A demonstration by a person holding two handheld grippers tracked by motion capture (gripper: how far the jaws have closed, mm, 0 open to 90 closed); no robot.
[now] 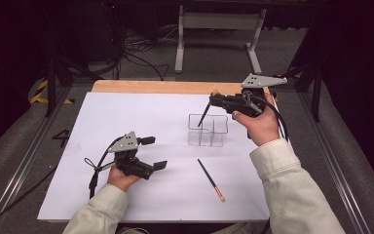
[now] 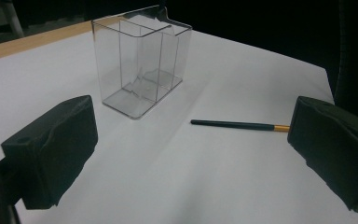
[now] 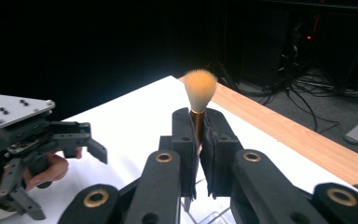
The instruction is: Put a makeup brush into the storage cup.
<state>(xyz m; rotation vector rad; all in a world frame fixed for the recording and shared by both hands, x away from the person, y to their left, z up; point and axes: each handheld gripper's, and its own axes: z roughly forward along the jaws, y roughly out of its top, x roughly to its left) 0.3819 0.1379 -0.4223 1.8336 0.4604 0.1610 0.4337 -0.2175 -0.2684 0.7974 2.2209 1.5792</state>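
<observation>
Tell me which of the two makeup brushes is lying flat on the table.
The loose brush on the white sheet, nearer the person than the clear organizer. The other brush is clamped in the right gripper above that organizer.

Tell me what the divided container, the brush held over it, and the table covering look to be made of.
Container: clear, glossy hard plastic, probably acrylic; the table shows through its walls and dividers. Held brush: soft, fluffy orange-tan bristles, likely synthetic, above a shiny gold ferrule that looks like metal, clamped in the right gripper; its dark handle could be plastic or painted wood. Covering: flat matte white sheet, paper or thin board, over a wooden tabletop.
</observation>
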